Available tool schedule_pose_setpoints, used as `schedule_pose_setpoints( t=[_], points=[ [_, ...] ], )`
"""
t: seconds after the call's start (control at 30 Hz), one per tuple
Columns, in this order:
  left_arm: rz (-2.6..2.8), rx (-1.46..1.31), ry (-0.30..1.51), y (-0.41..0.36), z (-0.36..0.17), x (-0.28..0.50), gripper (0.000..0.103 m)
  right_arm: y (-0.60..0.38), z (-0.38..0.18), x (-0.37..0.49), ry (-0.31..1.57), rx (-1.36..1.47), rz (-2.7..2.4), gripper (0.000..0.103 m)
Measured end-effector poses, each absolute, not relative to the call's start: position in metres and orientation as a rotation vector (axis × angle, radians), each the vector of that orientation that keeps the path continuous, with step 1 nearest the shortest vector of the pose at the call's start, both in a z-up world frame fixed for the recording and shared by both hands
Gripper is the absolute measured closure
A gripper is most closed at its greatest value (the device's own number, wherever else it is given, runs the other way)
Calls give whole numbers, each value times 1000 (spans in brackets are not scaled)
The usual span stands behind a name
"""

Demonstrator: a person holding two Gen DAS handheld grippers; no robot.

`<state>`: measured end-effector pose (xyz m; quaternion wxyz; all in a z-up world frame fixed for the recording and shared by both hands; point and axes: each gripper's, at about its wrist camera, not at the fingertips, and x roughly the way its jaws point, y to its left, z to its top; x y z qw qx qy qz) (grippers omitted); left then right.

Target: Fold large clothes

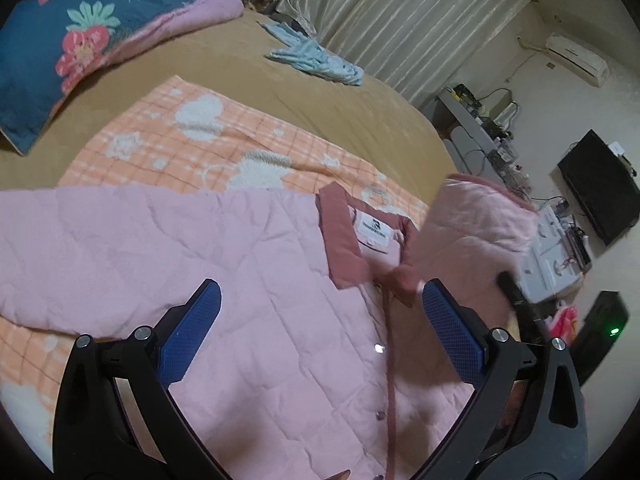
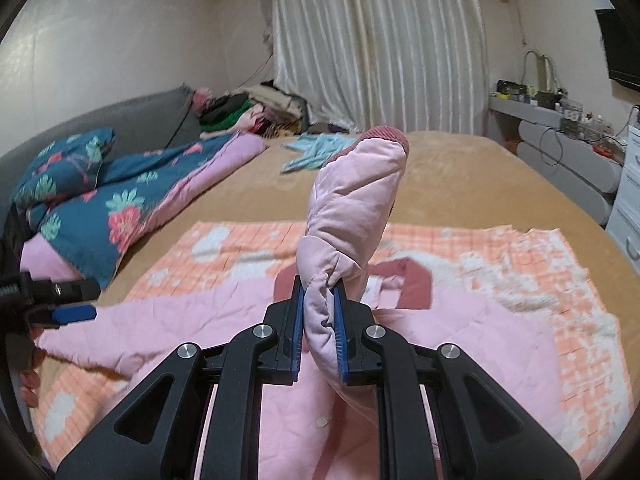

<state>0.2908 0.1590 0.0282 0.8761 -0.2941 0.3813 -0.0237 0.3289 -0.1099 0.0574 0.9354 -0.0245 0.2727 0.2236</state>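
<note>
From my left wrist camera, my left gripper (image 1: 320,304) hangs over the pink quilted jacket (image 1: 168,240) with its two blue pads (image 1: 192,332) spread wide apart and nothing between them. The jacket lies flat on an orange checked blanket (image 1: 224,136), which is spread over the tan bed cover (image 1: 312,92). Its darker pink collar (image 1: 340,236) sits open just beyond my pads, with a white label (image 1: 374,232) showing inside, and a row of snaps (image 1: 379,348) runs down the front towards me. To the right, a sleeve (image 1: 472,236) of the jacket is lifted off the bed, blurred. A light blue garment (image 1: 316,60) lies well apart on the far side of the bed, and a floral quilt (image 1: 80,44) is bunched at the upper left.

From my right wrist camera, my right gripper (image 2: 319,320) is clamped tight on the sleeve (image 2: 352,208), the fabric bunched between the blue pads (image 2: 297,332). The sleeve stands up from the pinch, its ribbed darker cuff (image 2: 384,136) at the top. Below and behind it the body of the jacket (image 2: 472,320) stays on the blanket (image 2: 540,256), collar (image 2: 416,280) just beyond my fingertips. At the left edge I see the other gripper (image 2: 68,308) with a hand (image 2: 28,376) below it. The floral quilt (image 2: 120,204) is heaped on the left, a pile of clothes (image 2: 248,116) sits by the curtain (image 2: 376,48)
</note>
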Motion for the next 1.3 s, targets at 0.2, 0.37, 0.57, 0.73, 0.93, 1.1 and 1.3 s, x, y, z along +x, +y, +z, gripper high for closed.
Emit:
schedule_pose_setpoints(
  t=[0.2,0.37,0.57,0.73,0.93,1.1,1.3],
  points=[
    [-164,-800,846,161,3,292,8,-80,17,318,637,-91,527,90],
    [-177,-867,851,164,-10,289,8,-58,-13,302,690,-134,599,85],
    [-180,-900,866,165,-26,283,8,-40,-46,284,766,-188,654,73],
    [-195,-955,909,160,-49,283,8,-32,-64,276,856,-173,736,52],
    [-190,-945,1008,139,-80,291,8,-49,-49,263,851,-145,789,32],
    [-143,-863,1048,123,-99,298,21,-102,-38,268,844,-134,679,31],
    [-122,-661,1011,104,-86,305,89,-174,-37,284,860,-79,502,31]
  ],
)
